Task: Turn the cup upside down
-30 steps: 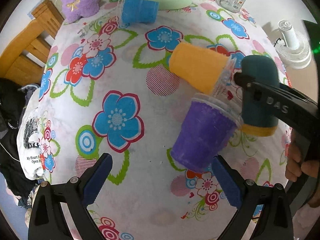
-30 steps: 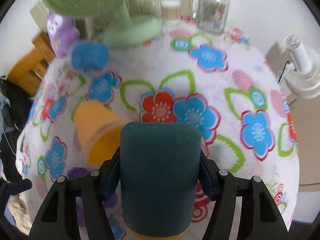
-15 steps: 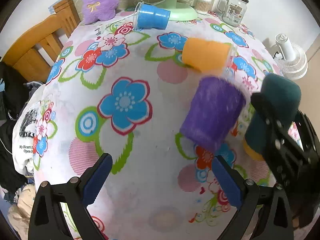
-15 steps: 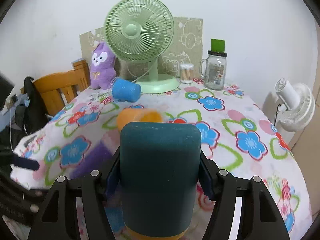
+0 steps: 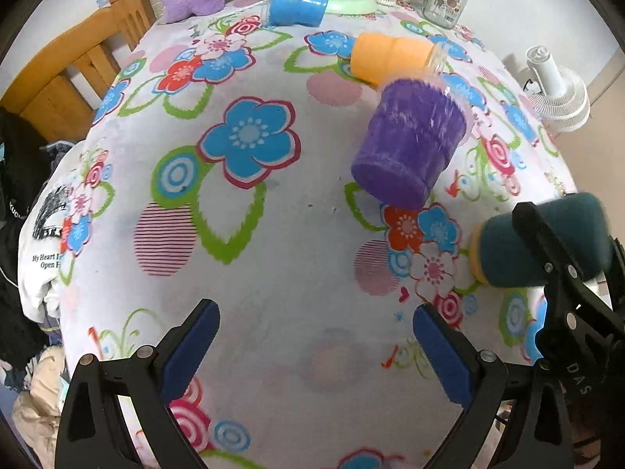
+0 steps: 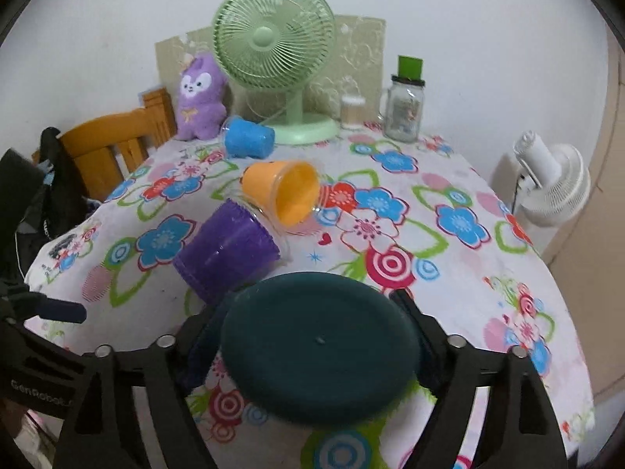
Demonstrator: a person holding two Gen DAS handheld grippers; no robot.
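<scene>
My right gripper [image 6: 312, 332] is shut on a dark teal cup [image 6: 318, 351], whose flat base faces the camera. In the left wrist view the teal cup [image 5: 543, 242] hangs on its side over the table's right part. My left gripper [image 5: 312, 336] is open and empty above the floral tablecloth [image 5: 254, 234]. A purple cup [image 5: 410, 144] lies tilted on its side ahead of it, also seen in the right wrist view [image 6: 226, 254]. An orange cup [image 6: 285, 195] lies on its side behind the purple one.
A blue cup [image 6: 248, 140] lies on its side by the green fan [image 6: 273, 39]. A purple plush toy [image 6: 201, 97], a glass jar [image 6: 404, 109] and a small container [image 6: 351, 111] stand at the back. A wooden chair [image 6: 113, 144] is left, a white fan [image 6: 554, 183] right.
The right gripper has turned the teal cup so its base now faces the camera, and has drawn back toward the near right edge. The purple cup, earlier against the teal one, lies free.
</scene>
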